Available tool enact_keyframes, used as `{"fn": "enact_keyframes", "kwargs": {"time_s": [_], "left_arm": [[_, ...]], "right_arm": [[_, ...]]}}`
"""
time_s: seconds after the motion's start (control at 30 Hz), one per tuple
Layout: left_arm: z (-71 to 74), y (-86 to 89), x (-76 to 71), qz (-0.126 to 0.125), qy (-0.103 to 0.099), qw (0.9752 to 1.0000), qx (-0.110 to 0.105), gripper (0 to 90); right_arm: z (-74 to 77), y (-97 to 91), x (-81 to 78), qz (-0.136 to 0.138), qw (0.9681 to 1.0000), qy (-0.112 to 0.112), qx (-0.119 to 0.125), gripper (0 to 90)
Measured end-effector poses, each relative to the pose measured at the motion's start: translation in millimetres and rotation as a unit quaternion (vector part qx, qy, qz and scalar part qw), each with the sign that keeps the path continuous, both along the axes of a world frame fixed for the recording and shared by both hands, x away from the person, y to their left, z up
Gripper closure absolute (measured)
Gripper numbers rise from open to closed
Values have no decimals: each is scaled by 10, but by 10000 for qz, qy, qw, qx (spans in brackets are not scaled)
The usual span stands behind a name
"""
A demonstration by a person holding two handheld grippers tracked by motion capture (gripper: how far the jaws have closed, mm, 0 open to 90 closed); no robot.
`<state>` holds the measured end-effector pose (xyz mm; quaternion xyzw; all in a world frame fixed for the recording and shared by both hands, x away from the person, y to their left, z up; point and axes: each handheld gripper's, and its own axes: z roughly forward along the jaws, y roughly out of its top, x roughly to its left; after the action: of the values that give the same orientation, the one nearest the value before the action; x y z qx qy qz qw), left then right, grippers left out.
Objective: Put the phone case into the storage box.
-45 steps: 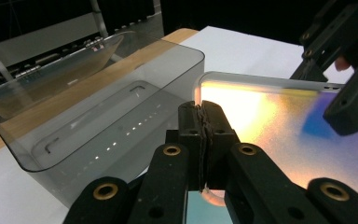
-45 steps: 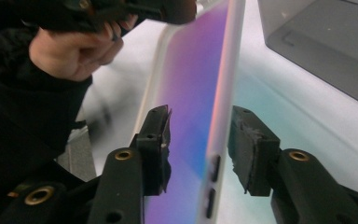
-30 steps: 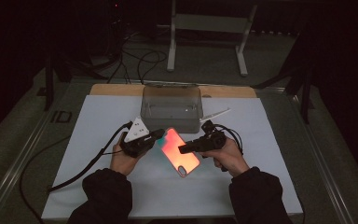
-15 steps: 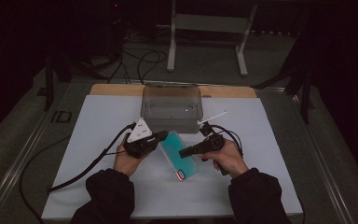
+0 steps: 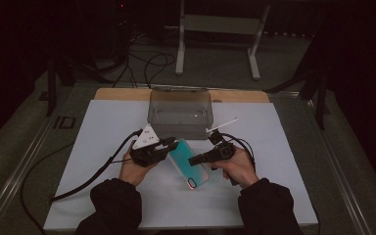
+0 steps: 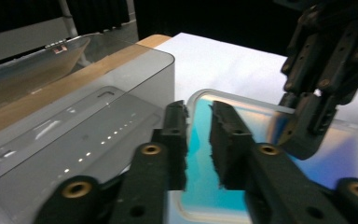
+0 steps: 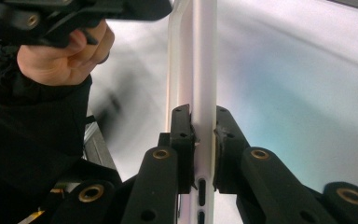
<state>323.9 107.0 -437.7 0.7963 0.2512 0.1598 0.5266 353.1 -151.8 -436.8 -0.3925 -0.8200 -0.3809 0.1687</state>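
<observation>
**Gripping a phone case edge between two hand-held grippers**

Nearest the camera in the high view, the person's black sleeves (image 5: 112, 203) come in from the bottom edge, hands apart. Right hand-held gripper (image 5: 194, 159) is clenched on the phone case (image 5: 188, 159): in the right gripper view its black pads (image 7: 182, 135) press both faces of the case's thin side edge (image 7: 200, 70), case standing on edge and running straight away from the jaws. Left hand-held gripper (image 5: 170, 143) sits just beside the case's far-left end. Its jaws have just been opening; in the left gripper view they stand slightly apart with the teal case (image 6: 242, 135) showing through the gap and behind them, pads (image 6: 177, 135) not pressing on it, so released. Same view shows the right hand-held gripper (image 6: 303, 135) clamped on the case's far rim.

Case is lifted off the white worktop (image 5: 103, 127), tilted, between the two grippers, camera cutout end toward the person.

Just behind: clear plastic box (image 5: 180, 113), near the left gripper's jaws, not touching. Farther back a metal stand (image 5: 218, 24) on the floor.
</observation>
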Motion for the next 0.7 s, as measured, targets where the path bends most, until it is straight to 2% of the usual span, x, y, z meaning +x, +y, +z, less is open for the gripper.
{"fn": "enact_keyframes", "kwargs": {"time_s": [0.17, 0.27, 0.43, 0.57, 0.7], "left_arm": [[16, 28, -3, 180, 49, 9998, 32, 545], [18, 53, -16, 407, 18, 9992, -10, 423], [3, 100, -14, 785, 53, 9968, 106, 188], [1, 145, -32, 996, 115, 9948, 181, 137], [11, 193, -67, 1137, 197, 9929, 302, 31]], "right_arm": [[3, -8, -2, -53, 10000, -34, 14, 820], [4, -13, 1, -58, 10000, -38, 31, 820], [1, -7, -5, -57, 10000, -67, 39, 819], [-7, -5, -13, -58, 9999, -89, 35, 819], [-6, -14, -15, -96, 9999, -123, 32, 819]]}}
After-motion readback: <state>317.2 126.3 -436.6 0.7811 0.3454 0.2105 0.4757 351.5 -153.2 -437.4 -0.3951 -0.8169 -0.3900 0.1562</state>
